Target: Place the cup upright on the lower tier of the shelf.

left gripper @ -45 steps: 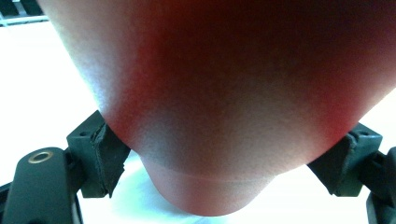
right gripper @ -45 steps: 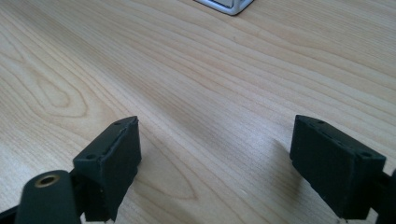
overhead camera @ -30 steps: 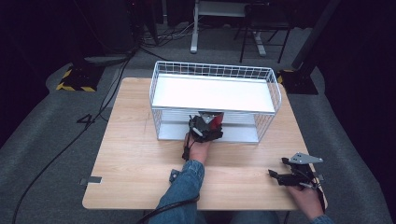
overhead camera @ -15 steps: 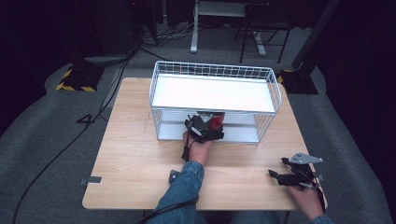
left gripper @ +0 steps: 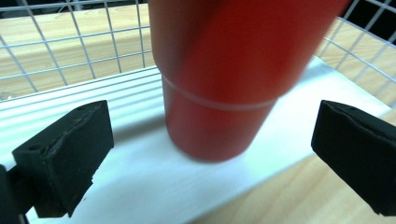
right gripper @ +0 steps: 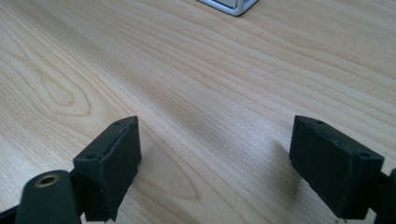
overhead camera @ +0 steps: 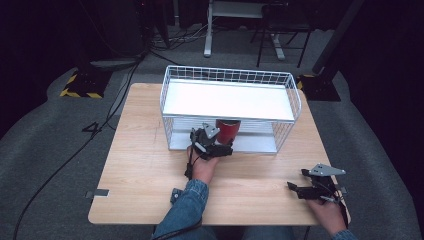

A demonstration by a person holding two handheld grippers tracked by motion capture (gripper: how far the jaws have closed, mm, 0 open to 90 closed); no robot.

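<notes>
In the high view, a light wooden bench [overhead camera: 150,165] carries a white wire two-level shelf rack [overhead camera: 229,107] at its far middle. A tall red cylindrical cup [overhead camera: 228,131] stands upright on the rack's white lower shelf, under the white upper shelf, close to the near edge. The left gripper [overhead camera: 216,146] sits just near and left of that cup, at the rack's near open side, held by a hand in a blue denim sleeve [overhead camera: 187,206]. Its jaws have just been opening, and the cup stands free on the shelf. The right gripper [overhead camera: 302,187] lies low at the near right corner of the bench, well apart from the rack, with a grey three-cornered plate on top.

In the left gripper view, the two black fingers [left gripper: 65,158] stand wide apart, one at each lower side, and neither touches anything. The red cup [left gripper: 224,84] rises between and beyond them, its base on the white shelf board [left gripper: 140,186], with clear gaps on both sides. White wire mesh shows behind it, and bench wood at the lower right.

In the right gripper view, the black fingers [right gripper: 112,163] are spread wide over bare wood grain with nothing between them. A corner of the rack's base [right gripper: 231,5] shows at the far top edge.
</notes>
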